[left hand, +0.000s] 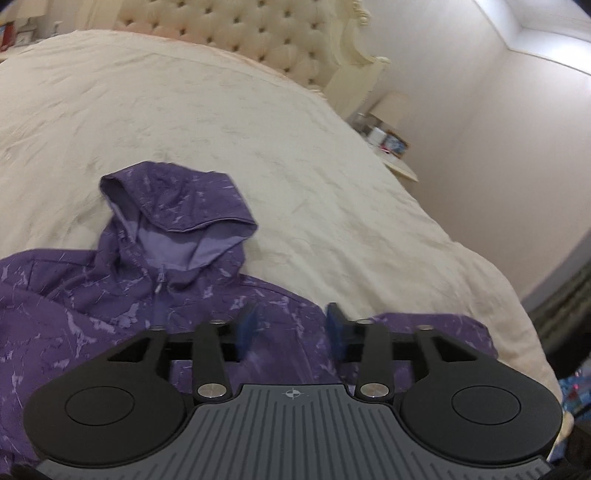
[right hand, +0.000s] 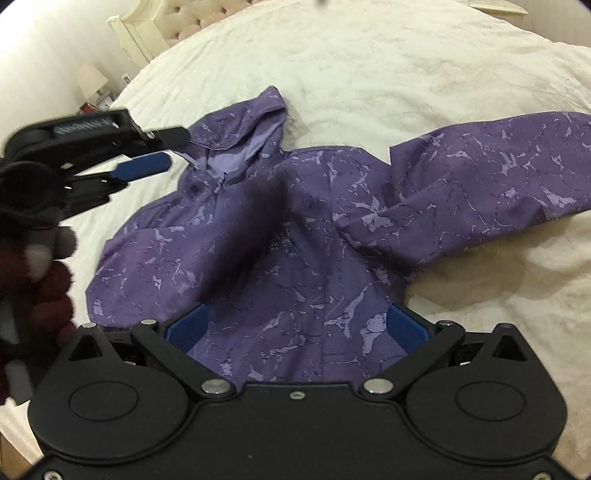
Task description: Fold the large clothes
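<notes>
Hooded jacket (right hand: pixel 280 236) spread front-up on bed (right hand: pixel 406 55), hood at 12 o'clock, sleeve splayed toward 3 for folding. Right tongs (right hand: pixel 295 325) and left tongs (left hand: pixel 291 328) held released above fabric, nothing gripped.

A home bedroom: tufted headboard (left hand: pixel 258 33), bed (left hand: pixel 184 110), bedside lamp (left hand: pixel 391 109).

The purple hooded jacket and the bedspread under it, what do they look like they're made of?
The purple hooded jacket looks like a thin woven synthetic shell, matte, with a printed lighter marble pattern; its stiff creases and smooth paler hood lining suggest this, though the fibre is uncertain. The bedspread looks like a cream quilted or textured fabric, soft and matte, judging by its puffy surface and faint raised pattern.
</notes>
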Motion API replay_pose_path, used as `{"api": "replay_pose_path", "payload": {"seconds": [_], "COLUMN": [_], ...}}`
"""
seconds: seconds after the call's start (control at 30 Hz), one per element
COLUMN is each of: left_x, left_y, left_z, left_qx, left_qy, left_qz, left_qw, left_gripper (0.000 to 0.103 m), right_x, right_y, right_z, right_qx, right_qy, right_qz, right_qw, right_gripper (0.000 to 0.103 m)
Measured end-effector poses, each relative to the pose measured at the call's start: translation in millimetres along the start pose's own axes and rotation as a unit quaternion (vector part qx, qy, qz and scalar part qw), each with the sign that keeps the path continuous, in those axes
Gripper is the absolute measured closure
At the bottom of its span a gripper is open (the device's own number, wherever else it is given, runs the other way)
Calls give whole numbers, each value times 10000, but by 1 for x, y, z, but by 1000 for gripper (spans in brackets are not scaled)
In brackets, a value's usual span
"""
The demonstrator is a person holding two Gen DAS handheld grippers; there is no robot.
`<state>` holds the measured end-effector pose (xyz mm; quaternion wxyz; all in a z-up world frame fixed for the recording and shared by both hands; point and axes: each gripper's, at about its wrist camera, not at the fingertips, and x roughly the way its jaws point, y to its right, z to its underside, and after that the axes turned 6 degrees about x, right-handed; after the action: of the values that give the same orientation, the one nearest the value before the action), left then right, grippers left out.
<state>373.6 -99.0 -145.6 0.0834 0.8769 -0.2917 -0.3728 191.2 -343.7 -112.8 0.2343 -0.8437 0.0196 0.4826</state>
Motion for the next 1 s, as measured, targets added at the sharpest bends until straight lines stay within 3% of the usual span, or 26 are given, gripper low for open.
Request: {"api": "replay_pose_path", "payload": {"seconds": [0.07, 0.2, 0.4, 0.63, 0.67, 0.73, 0.77, 0.83, 1.0], "left_x": [-10, -33, -60, -90, -91, -91, -90, -85, -62], "left_y": [7, 2, -60, -146, -155, -172, -179, -189, -206], "left_z": [8, 28, 58, 71, 71, 71, 70, 68, 72], "left_qx": [162, 313, 231, -270, -338, -420, -435, -420, -594], "left_qy": [2, -243, -676, -850, -863, -900, -908, -911, -1158], "left_qz": [37, -296, -1138, -2166, -2247, -2352, -2390, -2383, -2208], "left_qw": [9999, 9988, 9909, 9722, 9700, 9669, 9658, 9660, 9666], "left_gripper": [53, 52, 52, 52, 52, 52, 52, 52, 45], "right_x": [5, 20, 55, 106, 110, 121, 126, 129, 105], "right_y": [-1, -9, -13, -11, -11, -14, -16, -21, -34], "right_z": [-1, -10, -26, -33, -33, -33, -33, -34, -44], "right_qx": [-55, -216, -173, -19, -27, -85, -138, -329, -846], "right_qy": [-12, 27, -14, -388, -445, -608, -687, -718, -184], "right_qz": [55, 73, 10, 268, 323, 443, 547, 668, 471], "right_qw": [10000, 9997, 9998, 9989, 9985, 9971, 9960, 9946, 9951], "right_gripper": [1, 1, 1, 3, 7, 36, 42, 71, 83]}}
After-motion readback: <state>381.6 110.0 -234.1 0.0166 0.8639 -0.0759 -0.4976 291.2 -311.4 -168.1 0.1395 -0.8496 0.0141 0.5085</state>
